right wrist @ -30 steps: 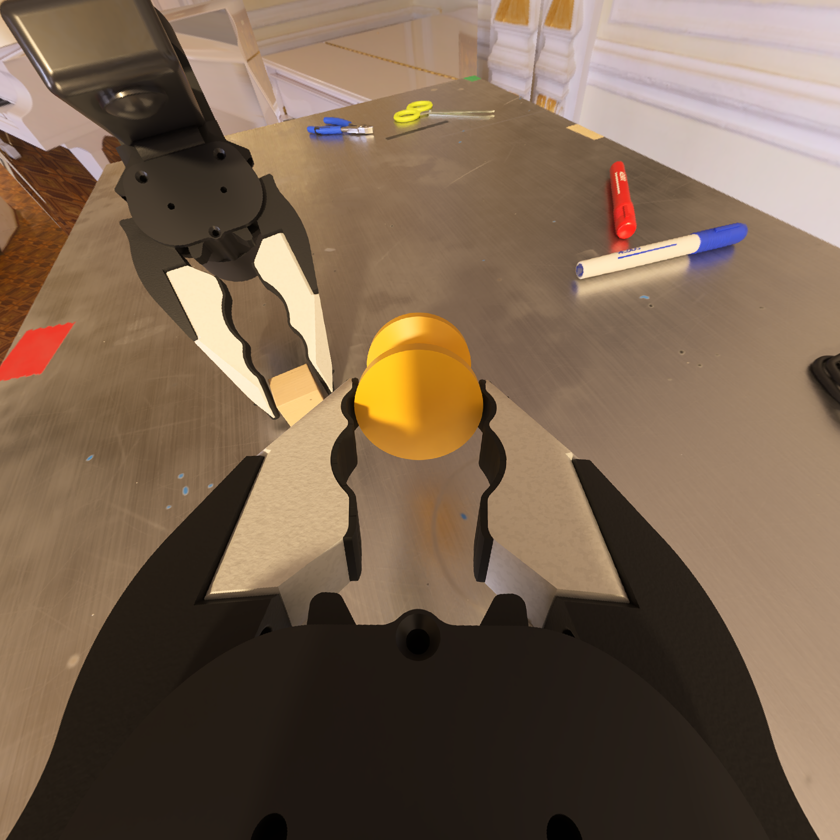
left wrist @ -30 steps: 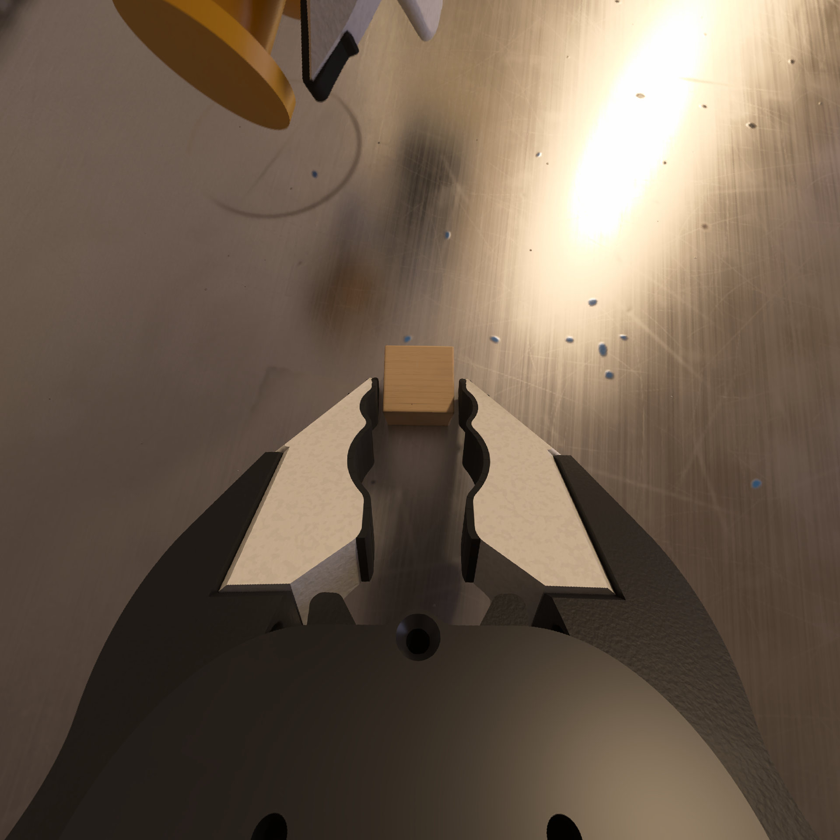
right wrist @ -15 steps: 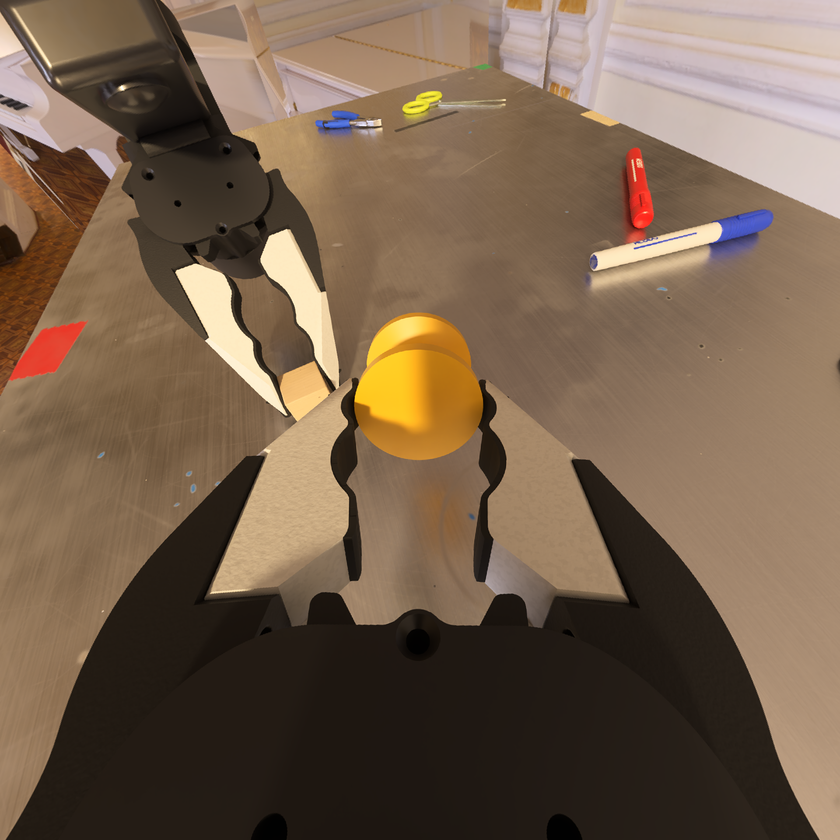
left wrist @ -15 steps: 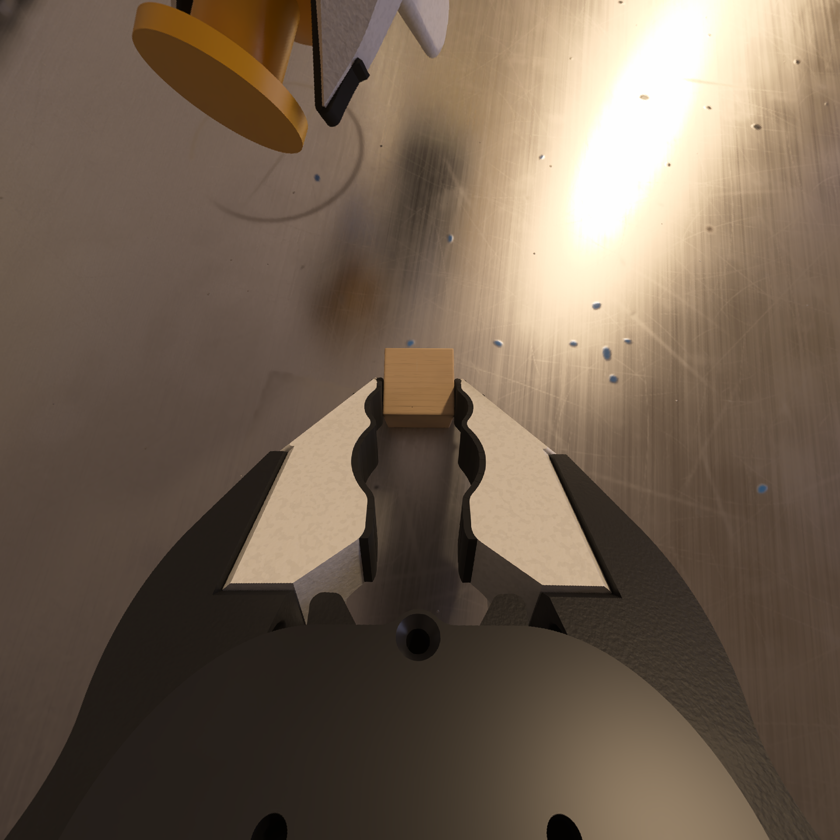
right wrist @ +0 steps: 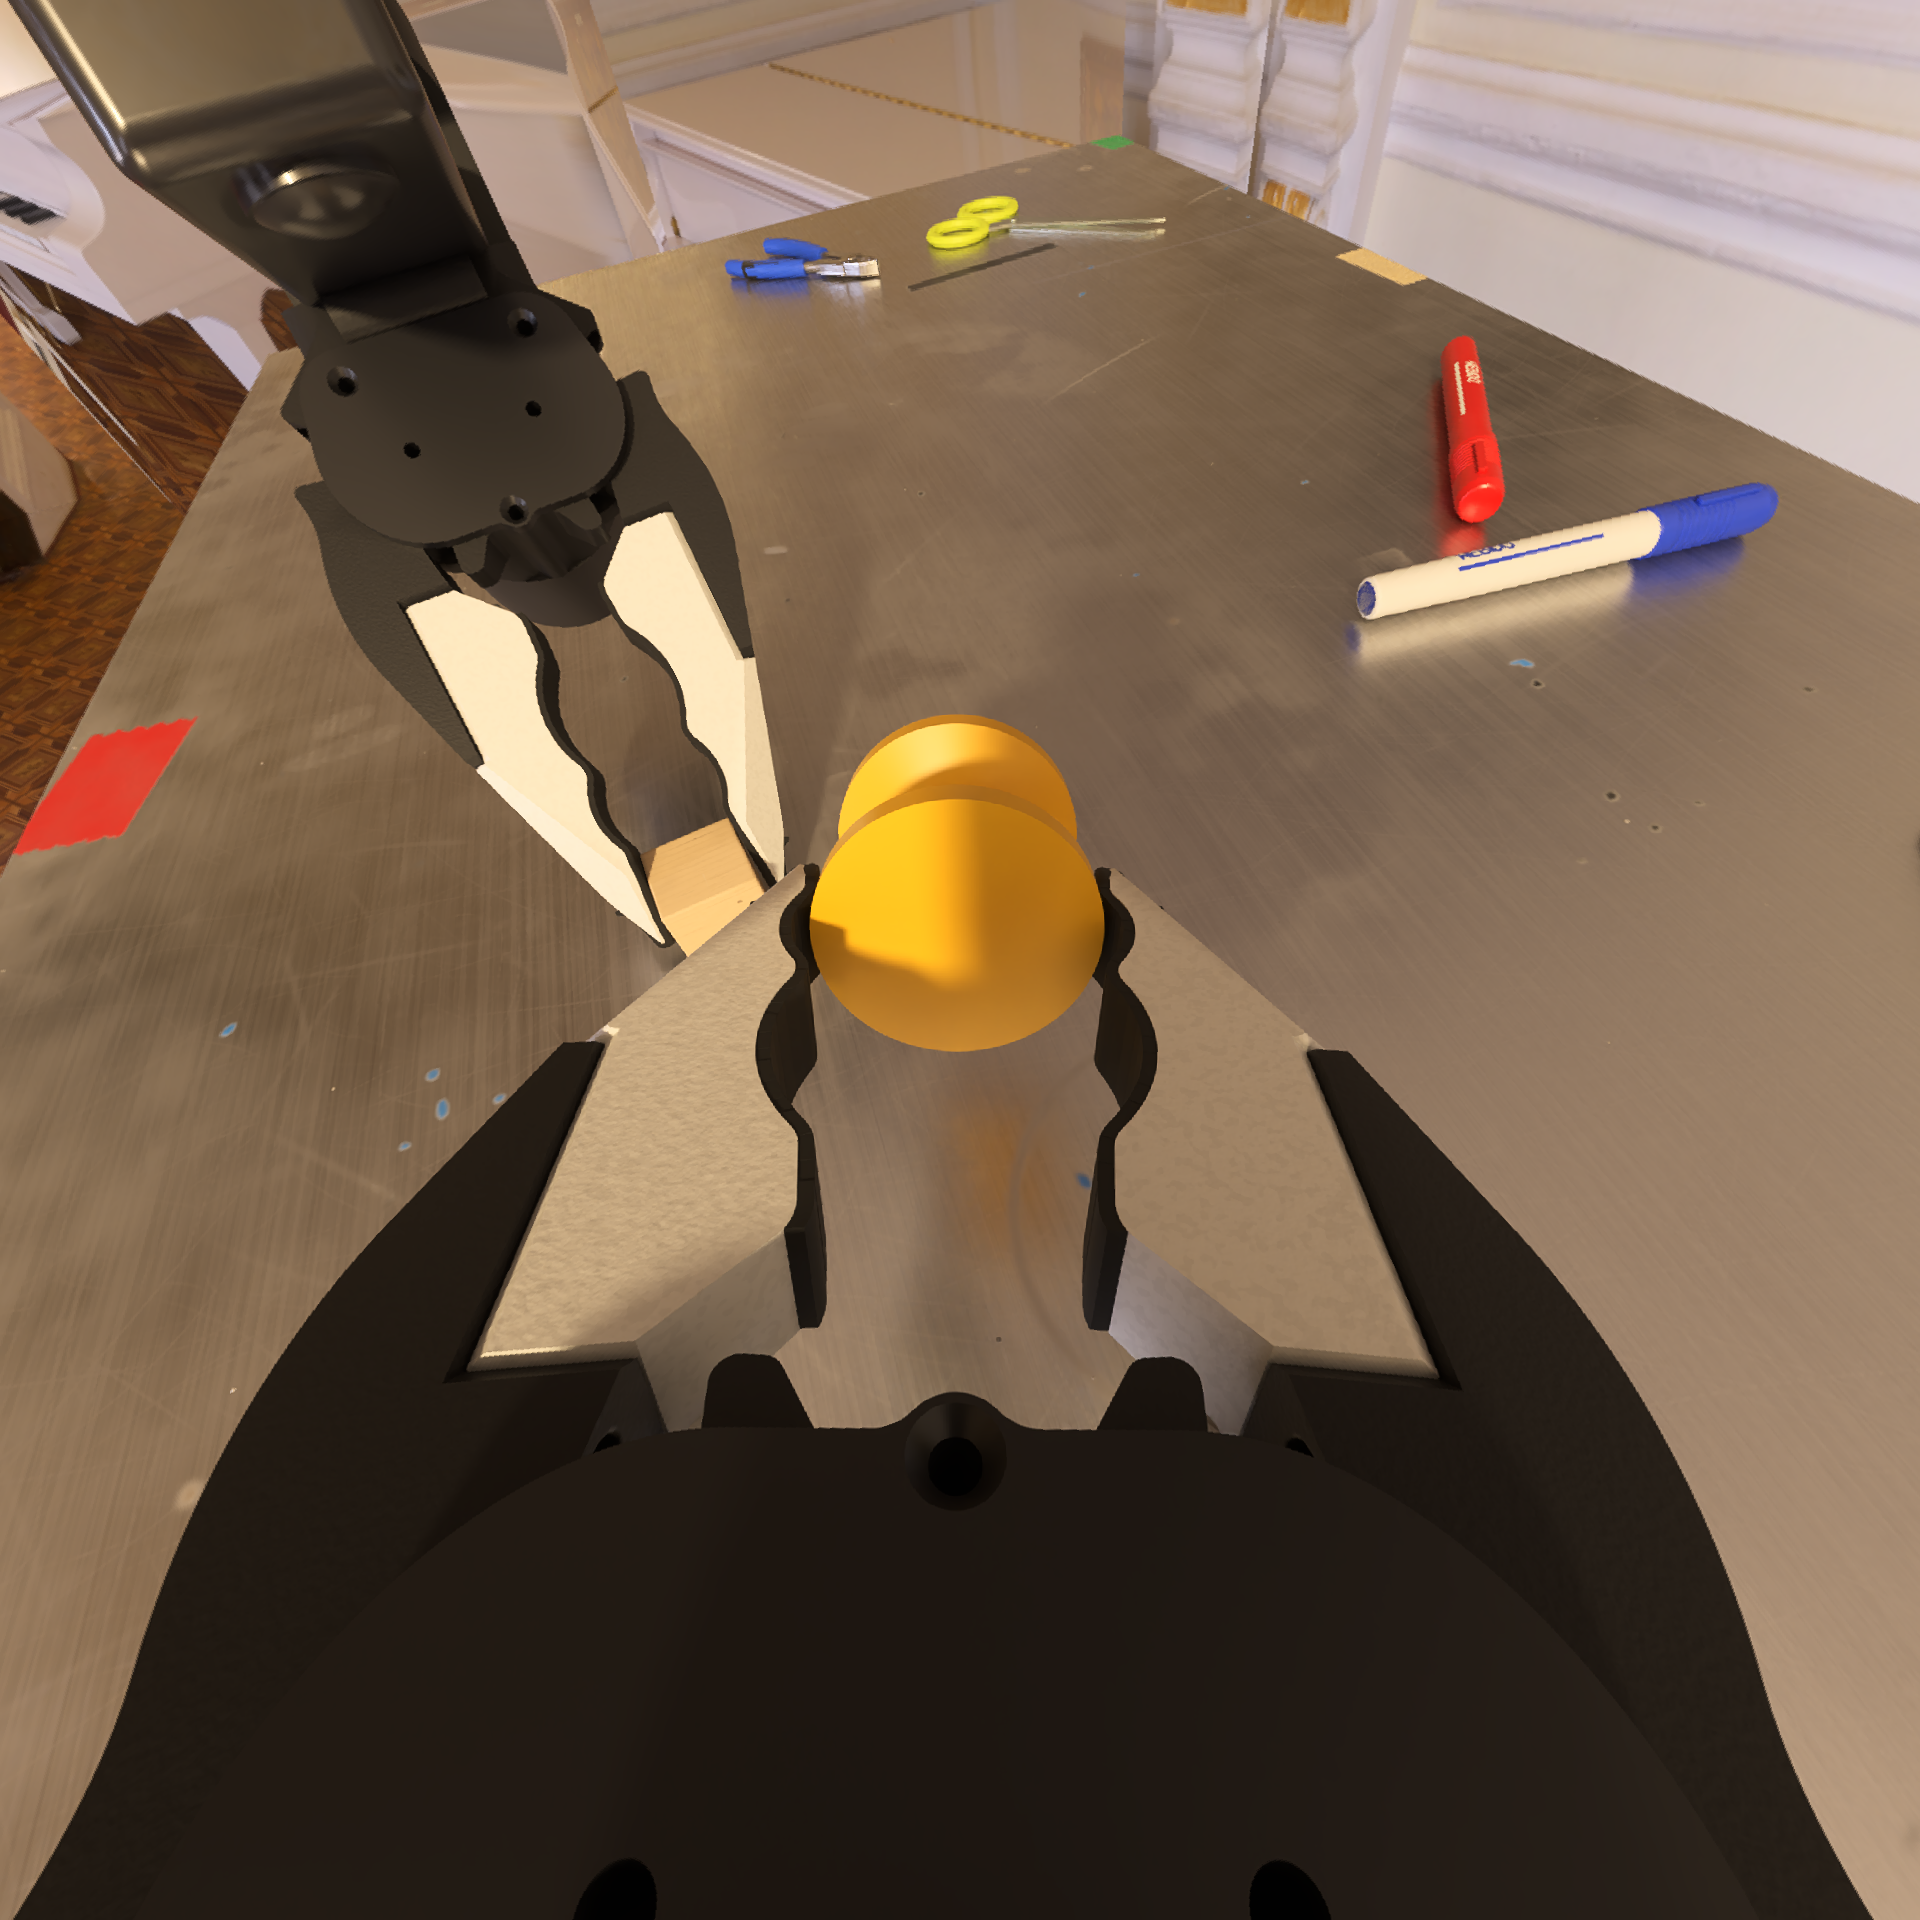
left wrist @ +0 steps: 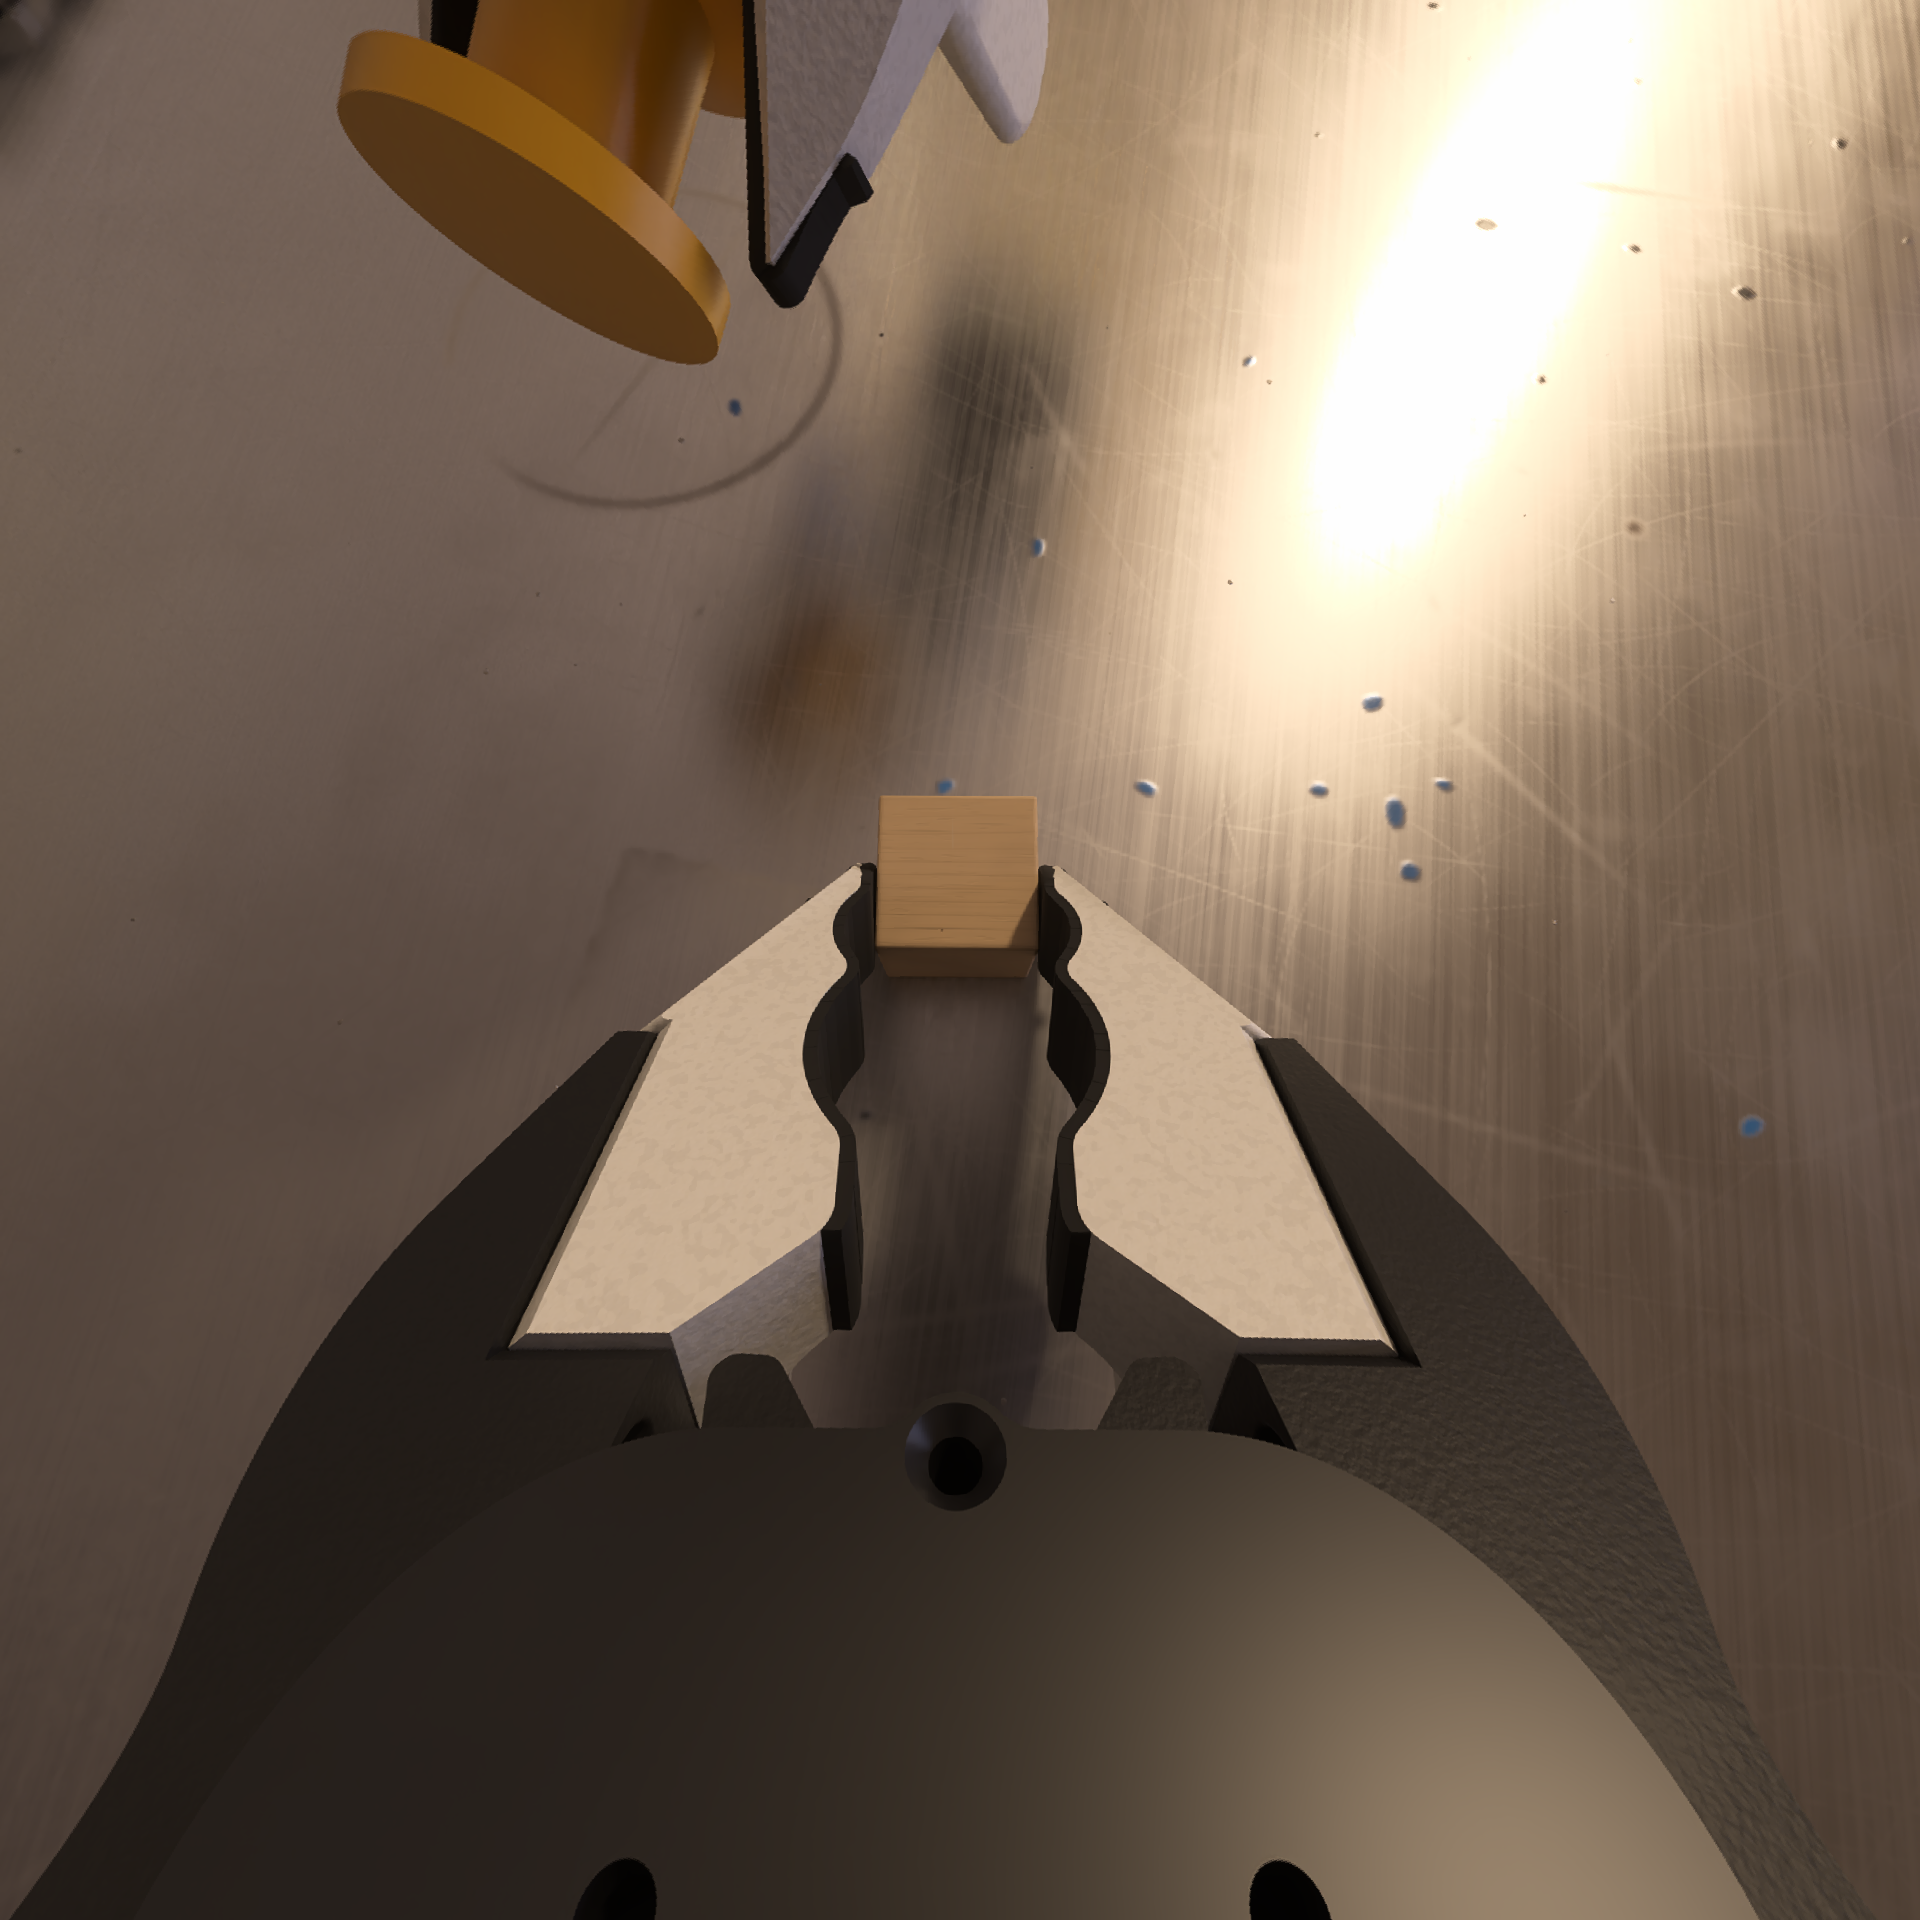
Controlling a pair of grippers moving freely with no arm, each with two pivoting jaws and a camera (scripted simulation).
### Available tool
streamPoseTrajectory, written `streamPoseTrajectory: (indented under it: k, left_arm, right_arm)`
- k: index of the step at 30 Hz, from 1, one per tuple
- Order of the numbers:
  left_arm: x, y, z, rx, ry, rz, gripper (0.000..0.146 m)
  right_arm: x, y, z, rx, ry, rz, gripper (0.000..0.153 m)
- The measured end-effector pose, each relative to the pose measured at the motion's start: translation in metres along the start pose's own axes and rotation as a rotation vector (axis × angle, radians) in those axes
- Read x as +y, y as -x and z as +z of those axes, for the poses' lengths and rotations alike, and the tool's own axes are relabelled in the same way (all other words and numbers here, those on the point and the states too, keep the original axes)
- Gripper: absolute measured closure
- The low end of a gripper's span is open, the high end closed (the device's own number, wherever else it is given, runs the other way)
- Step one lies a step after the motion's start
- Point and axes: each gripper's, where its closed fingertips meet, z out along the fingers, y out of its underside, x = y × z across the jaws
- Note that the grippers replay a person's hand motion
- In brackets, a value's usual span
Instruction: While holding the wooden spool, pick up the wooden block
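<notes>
The wooden block (left wrist: 956, 883), a small pale cube, sits between the fingertips of my left gripper (left wrist: 956, 894), which is shut on it, pointing steeply down at the metal table (left wrist: 1455, 1039). I cannot tell whether the block touches the table. My right gripper (right wrist: 954, 883) is shut on the orange wooden spool (right wrist: 956, 925) and holds it above the table. The right wrist view shows the left gripper (right wrist: 717, 906) and block (right wrist: 696, 868) just left of the spool. The spool (left wrist: 530, 187) and a right finger (left wrist: 810, 177) show at the top left of the left wrist view.
A red marker (right wrist: 1470, 431) and a blue-capped white marker (right wrist: 1558, 551) lie at the right. Yellow scissors (right wrist: 977, 220) and blue pliers (right wrist: 800, 265) lie near the far edge. Red tape (right wrist: 104, 784) marks the table's left edge.
My left fingers have closed onto the block's sides. The right gripper with the spool has come further into the left wrist view.
</notes>
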Motion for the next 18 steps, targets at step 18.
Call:
streamPoseTrajectory:
  k: [18]
  left_arm:
    - [-0.0008,0.0004,0.0007,-0.007,-0.001,0.004,0.115]
  right_arm:
    - [0.0028,0.0039,0.0035,-0.009,0.018,-0.01,0.101]
